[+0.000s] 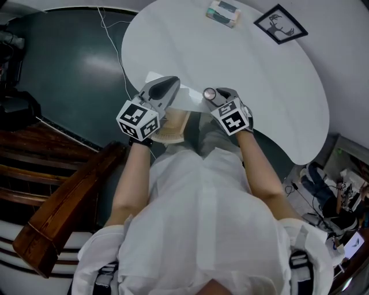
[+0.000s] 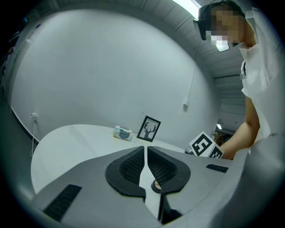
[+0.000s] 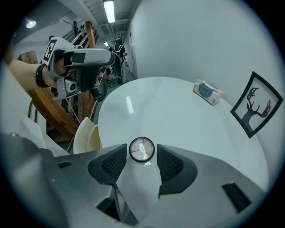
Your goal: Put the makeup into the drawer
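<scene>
At the far left, beyond the dark floor, a wooden stair rail (image 1: 63,213) runs past the person's elbow. Next comes the left gripper (image 1: 170,83), held over the near edge of the white oval desk (image 1: 230,57) and pointing out across it, nearly level. In the left gripper view its two jaws stand drawn together, with only a thin sliver of the white top showing between the ribbed pads and nothing caught there – it carries nothing. A cream chair (image 3: 84,136) sits tucked under the desk edge below this hand.

Just to the right lies the makeup, a small round compact (image 3: 141,149) with a dark rim and a pale lid. It rests flat on the desk close to the near edge, and its reflection shows on the glossy top beneath it. The right gripper (image 1: 218,95) tilts steeply down over it. In the right gripper view the jaws stand wide apart with the compact between their tips – a narrow gap shows on each side, so the pads do not press on it. The compact is on the desk top, not in any drawer, and no view shows a drawer clearly.

Further right and toward the far side of the desk, well apart from both hands, a small tissue box (image 1: 223,12) lies on the top. Right of it a black-framed picture of a deer's head (image 1: 281,23) stands against the pale wall.
</scene>
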`<action>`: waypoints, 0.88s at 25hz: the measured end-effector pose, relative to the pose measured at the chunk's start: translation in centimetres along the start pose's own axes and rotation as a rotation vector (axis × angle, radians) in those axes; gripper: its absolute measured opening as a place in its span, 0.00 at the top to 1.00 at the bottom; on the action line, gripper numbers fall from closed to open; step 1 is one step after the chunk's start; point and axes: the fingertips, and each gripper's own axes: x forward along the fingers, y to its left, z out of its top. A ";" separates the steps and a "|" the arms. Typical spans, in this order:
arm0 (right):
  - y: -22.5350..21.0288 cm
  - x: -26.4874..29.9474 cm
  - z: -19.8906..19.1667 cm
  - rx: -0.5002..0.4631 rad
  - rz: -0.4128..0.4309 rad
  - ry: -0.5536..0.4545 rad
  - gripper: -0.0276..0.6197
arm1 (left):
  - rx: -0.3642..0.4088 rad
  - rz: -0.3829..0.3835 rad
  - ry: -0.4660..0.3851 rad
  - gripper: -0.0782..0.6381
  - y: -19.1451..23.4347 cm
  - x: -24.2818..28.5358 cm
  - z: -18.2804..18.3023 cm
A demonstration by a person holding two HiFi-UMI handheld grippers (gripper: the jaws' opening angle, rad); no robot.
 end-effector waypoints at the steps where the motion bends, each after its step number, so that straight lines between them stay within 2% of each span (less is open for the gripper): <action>1: 0.0 0.3 -0.1 -0.018 0.003 0.011 0.66 | -0.001 0.001 0.000 0.85 0.0 0.0 0.0; 11: 0.0 2.3 -0.6 -0.139 0.018 0.099 0.64 | -0.015 0.028 -0.013 0.85 0.5 0.0 -0.2; 22: -0.1 2.8 -0.4 -0.181 0.031 0.150 0.64 | -0.030 0.066 -0.043 0.85 1.4 -1.6 0.0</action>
